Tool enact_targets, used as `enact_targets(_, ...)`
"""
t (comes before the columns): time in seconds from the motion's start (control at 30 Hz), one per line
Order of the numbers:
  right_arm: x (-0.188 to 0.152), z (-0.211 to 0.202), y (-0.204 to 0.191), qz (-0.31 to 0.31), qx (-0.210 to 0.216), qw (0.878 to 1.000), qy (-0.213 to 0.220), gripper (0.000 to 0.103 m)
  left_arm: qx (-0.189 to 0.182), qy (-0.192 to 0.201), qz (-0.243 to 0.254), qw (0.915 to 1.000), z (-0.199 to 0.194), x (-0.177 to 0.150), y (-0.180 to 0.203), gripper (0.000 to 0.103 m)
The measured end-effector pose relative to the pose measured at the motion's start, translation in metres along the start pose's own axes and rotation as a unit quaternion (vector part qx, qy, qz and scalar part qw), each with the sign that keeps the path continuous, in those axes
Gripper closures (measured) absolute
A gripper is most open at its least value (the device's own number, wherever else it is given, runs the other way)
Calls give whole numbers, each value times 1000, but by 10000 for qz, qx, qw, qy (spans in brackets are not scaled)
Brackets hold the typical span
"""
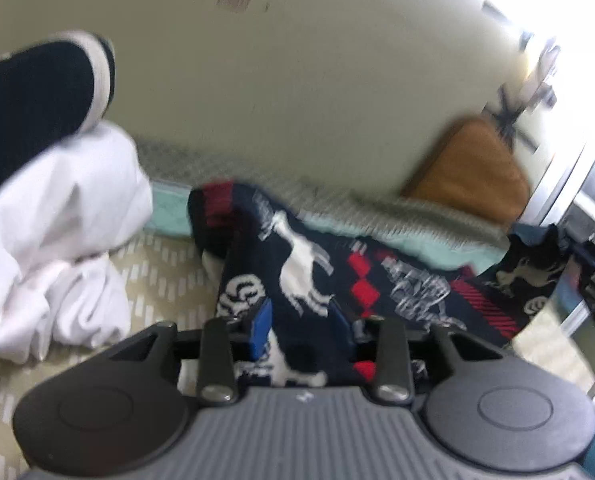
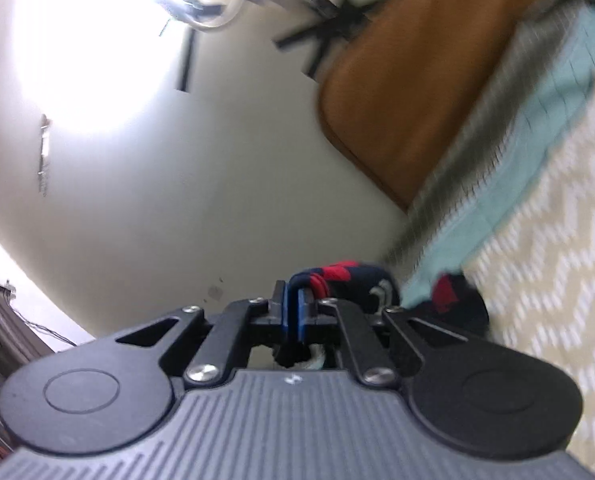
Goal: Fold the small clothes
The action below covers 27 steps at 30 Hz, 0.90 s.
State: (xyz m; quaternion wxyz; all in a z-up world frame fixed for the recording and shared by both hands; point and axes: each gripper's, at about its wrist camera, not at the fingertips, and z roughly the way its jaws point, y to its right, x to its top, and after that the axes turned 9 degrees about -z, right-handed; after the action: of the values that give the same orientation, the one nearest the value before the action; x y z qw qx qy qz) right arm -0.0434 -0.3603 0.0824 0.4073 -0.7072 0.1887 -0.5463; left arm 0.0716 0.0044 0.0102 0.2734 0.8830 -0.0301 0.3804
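Navy patterned sock (image 1: 297, 264) held between left gripper (image 1: 303, 330) and right gripper (image 2: 293, 316).

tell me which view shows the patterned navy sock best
The left wrist view: the patterned navy sock lies stretched across the frame, white animal figures and red diamonds visible, the left gripper around its near part. The right wrist view shows only a bunched end pinched in the right gripper.

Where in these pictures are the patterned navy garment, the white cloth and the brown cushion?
patterned navy garment (image 1: 297, 256): left wrist view, on the white animal motif.
white cloth (image 1: 57, 220): left wrist view, middle of the crumpled heap.
brown cushion (image 2: 409, 92): right wrist view, centre of its flat face.
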Motion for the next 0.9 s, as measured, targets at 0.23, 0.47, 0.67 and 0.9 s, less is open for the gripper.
enact_targets(0.23,-11,50,-62,-553,678,9945,-578,95,-7,94,-120,9999,-8,1,-7,76)
enact_targets(0.47,-55,126,-120,-1134,1341,9783,-1097,92,-430,950,-1107,9884,-56,24,-58,61)
enact_targets(0.67,-123,162,-58,-1486,-150,9502,-2735,86,-222,628,-1160,9910,-42,24,-62,61)
enact_targets(0.9,-75,106,-48,-1733,-293,9734,-1472,54,-183,375,-778,9961,-24,18,-42,61)
